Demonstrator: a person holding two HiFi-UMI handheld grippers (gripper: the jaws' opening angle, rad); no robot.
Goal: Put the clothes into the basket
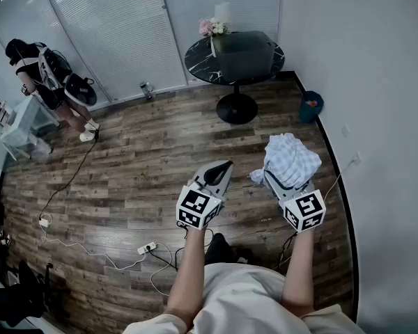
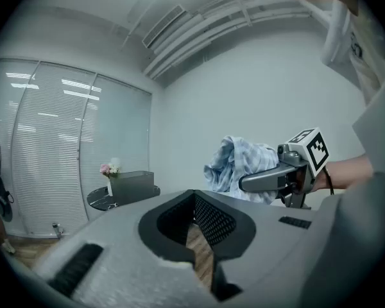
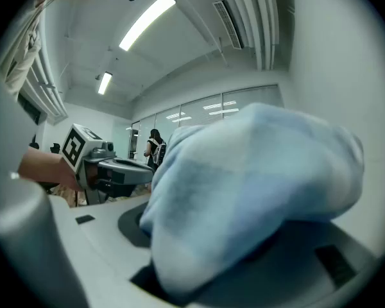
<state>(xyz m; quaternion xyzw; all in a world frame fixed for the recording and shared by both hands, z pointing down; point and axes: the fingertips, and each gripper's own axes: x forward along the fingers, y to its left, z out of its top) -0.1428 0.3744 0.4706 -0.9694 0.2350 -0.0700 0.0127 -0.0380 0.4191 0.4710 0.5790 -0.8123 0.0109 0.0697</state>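
The crumpled light blue checked cloth (image 1: 290,160) sat bunched in your right gripper (image 1: 282,186), whose jaws pinched it in the air above the brown wooden plank floor (image 1: 125,179). Near it, your left gripper (image 1: 219,172) had its jaws pressed together at the tips, holding nothing. Well apart, a dark grey rectangular basket (image 1: 244,56) stood on the middle of the round black table (image 1: 195,60).

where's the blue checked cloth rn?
Head view, right side: the blue checked cloth is bunched in the right gripper, above the wood floor, beside the left gripper.
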